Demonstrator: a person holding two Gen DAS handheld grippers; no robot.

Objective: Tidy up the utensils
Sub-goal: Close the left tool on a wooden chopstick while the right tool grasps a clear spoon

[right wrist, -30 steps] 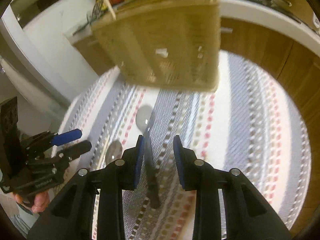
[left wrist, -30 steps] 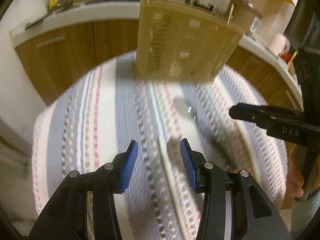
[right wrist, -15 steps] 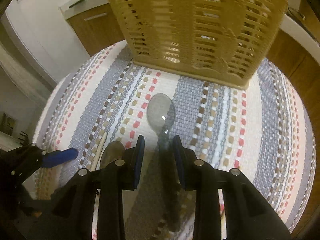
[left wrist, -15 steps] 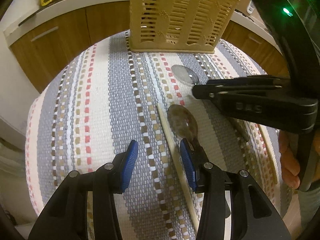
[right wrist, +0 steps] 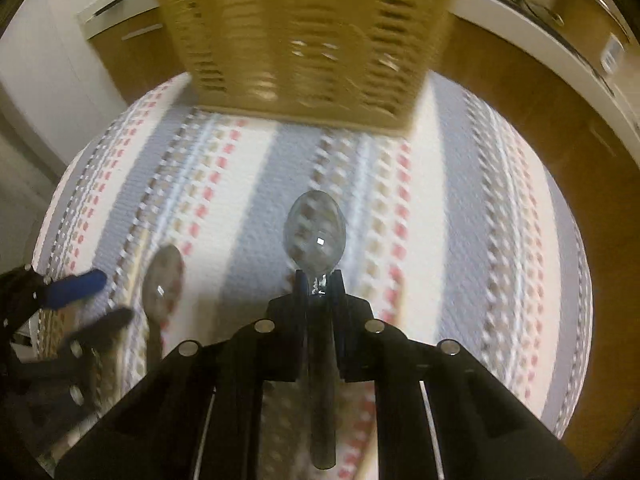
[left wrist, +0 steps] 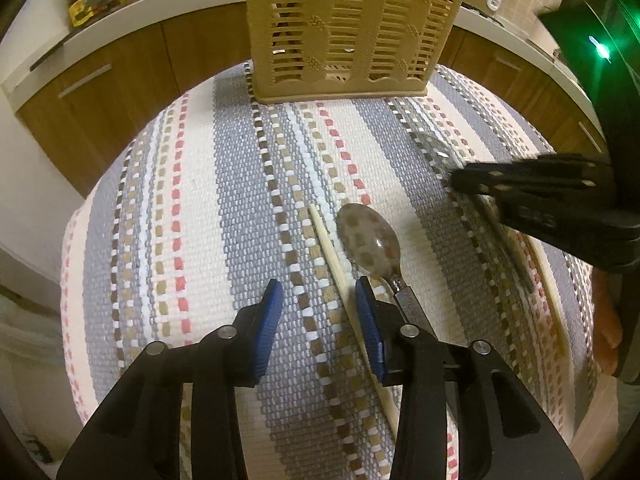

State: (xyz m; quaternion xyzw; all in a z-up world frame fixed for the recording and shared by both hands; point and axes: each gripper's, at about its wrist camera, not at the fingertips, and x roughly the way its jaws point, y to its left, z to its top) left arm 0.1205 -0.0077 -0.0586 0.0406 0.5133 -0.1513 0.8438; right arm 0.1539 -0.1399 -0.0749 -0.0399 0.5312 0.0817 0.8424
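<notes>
Gripping one spoon (right wrist: pixel 315 236) at its neck mid-frame, the right gripper (right wrist: pixel 318 286) is clamped tight. The left gripper (left wrist: pixel 318 320) gapes over a chopstick (left wrist: pixel 340 268), empty. Second spoon (left wrist: pixel 368 240) unsorted; caddy (left wrist: pixel 348 32), top of frame, seems mostly unfilled.

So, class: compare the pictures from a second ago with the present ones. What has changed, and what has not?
The right gripper has shut on a spoon, gripping its neck; a second ago its jaws stood open around the handle. The left gripper stayed open over the chopstick, beside the other spoon. The basket and striped cloth have not moved.
</notes>
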